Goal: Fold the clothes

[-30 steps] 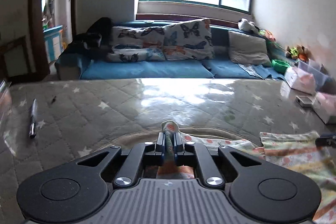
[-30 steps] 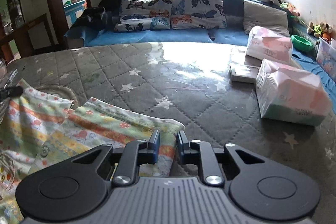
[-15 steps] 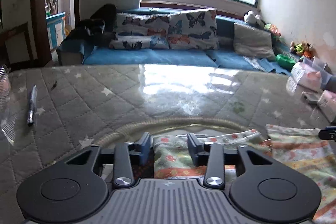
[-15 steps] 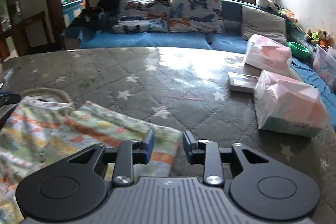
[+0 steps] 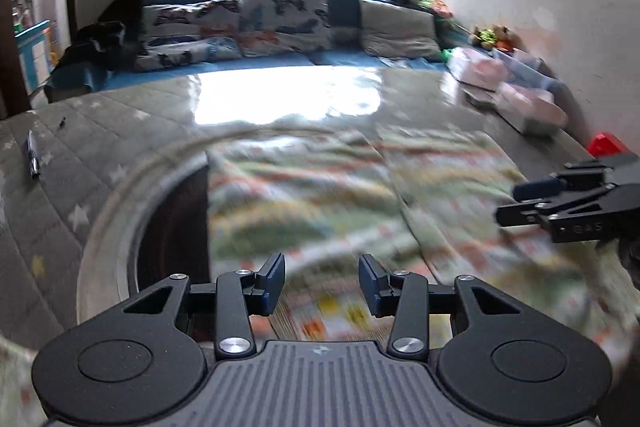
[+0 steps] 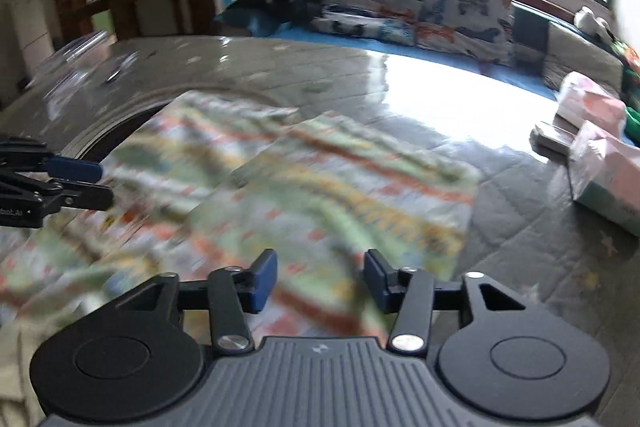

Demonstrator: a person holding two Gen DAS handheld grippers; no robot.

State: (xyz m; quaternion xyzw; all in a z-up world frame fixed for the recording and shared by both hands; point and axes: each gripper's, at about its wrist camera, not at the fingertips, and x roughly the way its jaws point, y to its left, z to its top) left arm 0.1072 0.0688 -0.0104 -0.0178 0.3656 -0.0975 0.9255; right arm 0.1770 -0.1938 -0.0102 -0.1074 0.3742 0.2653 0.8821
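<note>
Left gripper [image 5: 322, 281]: jaws spread wide, nothing between blue pads, poised over garment at lower centre of frame. Right gripper [image 6: 320, 279]: likewise released, empty, above cloth.

Garment [image 5: 340, 195]: pale green fabric, orange-red stripes, small floral print, blurred; lies spread flat in two overlapping panels across centre of frame, far edges toward sofa, left edge overlapping round rimmed opening [image 5: 120, 219].

Quilted grey star-print surface [image 6: 520, 207] beneath. Pen [image 5: 33, 163] at left edge. Pink-and-white packs [image 6: 604, 179] at right. Butterfly cushions [image 5: 280, 19] along top.
</note>
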